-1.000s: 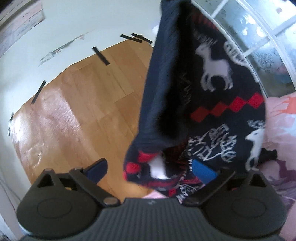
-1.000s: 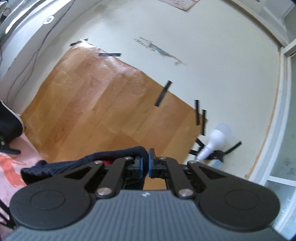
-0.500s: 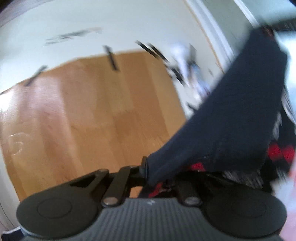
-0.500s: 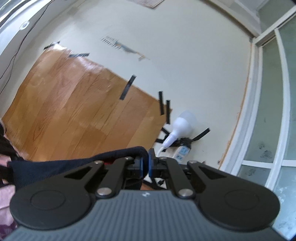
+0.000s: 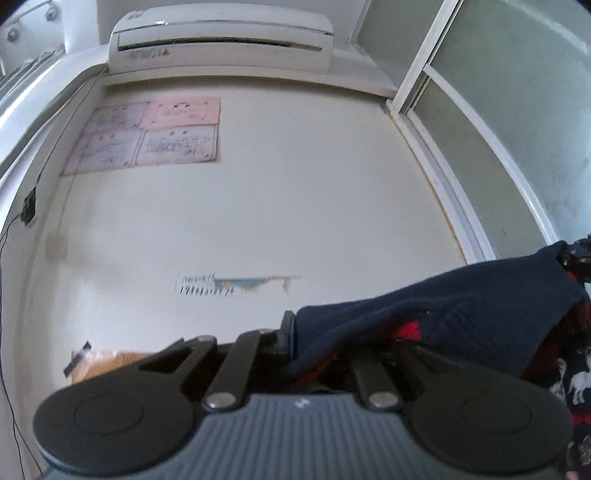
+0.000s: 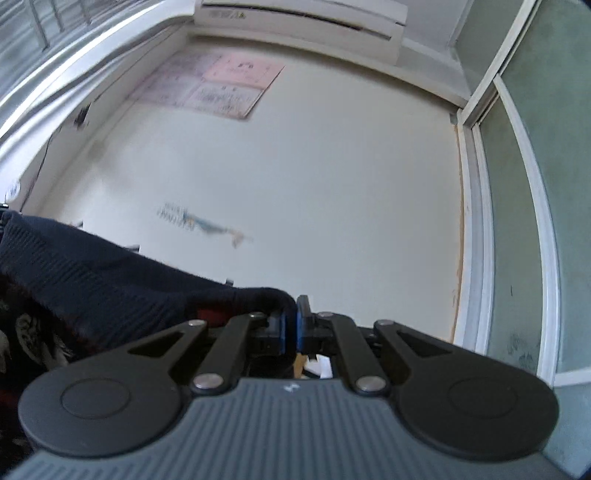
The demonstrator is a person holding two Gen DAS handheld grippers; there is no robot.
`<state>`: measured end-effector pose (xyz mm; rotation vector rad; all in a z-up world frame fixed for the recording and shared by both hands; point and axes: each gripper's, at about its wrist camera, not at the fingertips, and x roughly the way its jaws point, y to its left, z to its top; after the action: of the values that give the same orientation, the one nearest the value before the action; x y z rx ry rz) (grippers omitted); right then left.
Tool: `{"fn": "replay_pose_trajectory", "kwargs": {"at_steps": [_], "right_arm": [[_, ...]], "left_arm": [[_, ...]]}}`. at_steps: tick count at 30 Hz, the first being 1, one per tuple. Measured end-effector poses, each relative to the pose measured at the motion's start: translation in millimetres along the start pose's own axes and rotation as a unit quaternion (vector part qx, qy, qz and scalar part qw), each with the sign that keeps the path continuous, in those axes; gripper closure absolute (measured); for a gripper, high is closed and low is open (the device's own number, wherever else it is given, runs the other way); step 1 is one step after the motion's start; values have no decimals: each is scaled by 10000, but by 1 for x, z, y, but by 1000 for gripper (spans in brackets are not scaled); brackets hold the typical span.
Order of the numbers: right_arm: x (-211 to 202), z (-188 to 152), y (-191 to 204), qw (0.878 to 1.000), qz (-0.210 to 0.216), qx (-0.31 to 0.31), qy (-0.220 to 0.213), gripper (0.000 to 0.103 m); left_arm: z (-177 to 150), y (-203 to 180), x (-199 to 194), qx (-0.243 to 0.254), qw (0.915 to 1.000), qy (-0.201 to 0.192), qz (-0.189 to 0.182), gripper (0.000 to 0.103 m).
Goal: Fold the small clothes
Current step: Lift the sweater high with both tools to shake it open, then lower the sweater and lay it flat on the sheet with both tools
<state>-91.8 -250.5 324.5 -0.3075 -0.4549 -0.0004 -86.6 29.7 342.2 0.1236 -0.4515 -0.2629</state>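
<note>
A small navy knit sweater (image 5: 461, 317) with red and white reindeer patterns hangs between my two grippers. My left gripper (image 5: 295, 332) is shut on one corner of it; the cloth runs off to the right. My right gripper (image 6: 291, 321) is shut on the other corner of the sweater (image 6: 92, 280), which stretches off to the left. Both grippers are lifted and point up at the wall. The lower part of the sweater is out of view.
A cream wall (image 5: 295, 203) with pink posters (image 5: 147, 136) and an air conditioner (image 5: 221, 33) fills both views. A white-framed glass door (image 6: 524, 221) stands at the right. A strip of the wooden mat (image 5: 107, 363) shows low in the left wrist view.
My left gripper closed on the sweater's corner. Both grippers then tilted and rose, so the views swung from the wooden mat up to the wall and air conditioner.
</note>
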Motion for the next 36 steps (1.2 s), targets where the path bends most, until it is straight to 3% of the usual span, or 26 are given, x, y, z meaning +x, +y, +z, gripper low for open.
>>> {"fn": "replay_pose_trajectory", "kwargs": {"at_steps": [5, 9, 10, 11, 13, 14, 15, 16, 17, 19, 22, 25, 26, 27, 28, 30, 31, 32, 33, 34, 35, 36], "right_arm": [[6, -1, 0, 9999, -46, 96, -106, 95], [36, -39, 11, 9989, 47, 202, 418, 95], [48, -55, 16, 9978, 60, 220, 629, 95], [64, -78, 24, 9953, 76, 278, 920, 95], [101, -137, 46, 9841, 73, 337, 1739, 92], [120, -177, 61, 9724, 51, 303, 2314, 87], [132, -217, 74, 9575, 29, 283, 2870, 75], [138, -255, 85, 9386, 74, 284, 3438, 72], [134, -293, 93, 9169, 163, 339, 3972, 73], [108, -332, 99, 8986, 424, 519, 4336, 73], [56, -358, 99, 8911, 649, 362, 4477, 62], [16, -363, 89, 8811, 792, 362, 4649, 47], [8, -364, 84, 8773, 821, 421, 4709, 38], [2, -364, 81, 8725, 860, 488, 4785, 25], [0, -365, 79, 8674, 902, 538, 4863, 20], [-4, -365, 77, 8578, 890, 573, 5030, 15], [-4, -368, 75, 8483, 917, 697, 5168, 16], [-4, -371, 71, 8409, 980, 929, 5241, 30], [-1, -372, 67, 8347, 1137, 1182, 5258, 62], [0, -369, 66, 8349, 1129, 1171, 5257, 80], [4, -364, 66, 8442, 990, 860, 5197, 87], [6, -358, 62, 8584, 805, 606, 5031, 87]], "left_arm": [[-9, -2, 12, 139, 9994, 332, 8, 94], [-61, -9, 42, 108, 9917, 1278, 79, 90], [-81, -13, 56, 148, 9873, 1569, 181, 82], [-109, -19, 72, 270, 9800, 1945, 334, 64], [-178, -32, 102, 700, 9539, 2872, 523, 55], [-222, -36, 112, 868, 9303, 3539, 416, 59], [-256, -35, 113, 847, 9087, 4069, 389, 64], [-283, -31, 106, 684, 8919, 4453, 397, 69], [-305, -25, 88, 464, 8824, 4671, 324, 68], [-327, -13, 53, 327, 8787, 4753, 282, 65], [-348, 11, 7, 342, 8675, 4941, 466, 48], [-356, 27, -24, 265, 8548, 5165, 440, 36], [-357, 29, -33, 259, 8550, 5165, 388, 26], [-355, 32, -37, 290, 8568, 5134, 385, 21], [-354, 33, -38, 335, 8546, 5168, 380, 19], [-356, 32, -41, 303, 8535, 5192, 333, 26], [-355, 32, -40, 242, 8547, 5180, 237, 46], [-355, 31, -41, 129, 8562, 5164, 68, 77], [-354, 30, -38, 40, 8554, 5180, -35, 97], [-352, 30, -34, 56, 8533, 5214, -1, 101], [-352, 26, -38, 144, 8549, 5185, 46, 101], [-352, 26, -38, 233, 8580, 5131, 92, 101]]}}
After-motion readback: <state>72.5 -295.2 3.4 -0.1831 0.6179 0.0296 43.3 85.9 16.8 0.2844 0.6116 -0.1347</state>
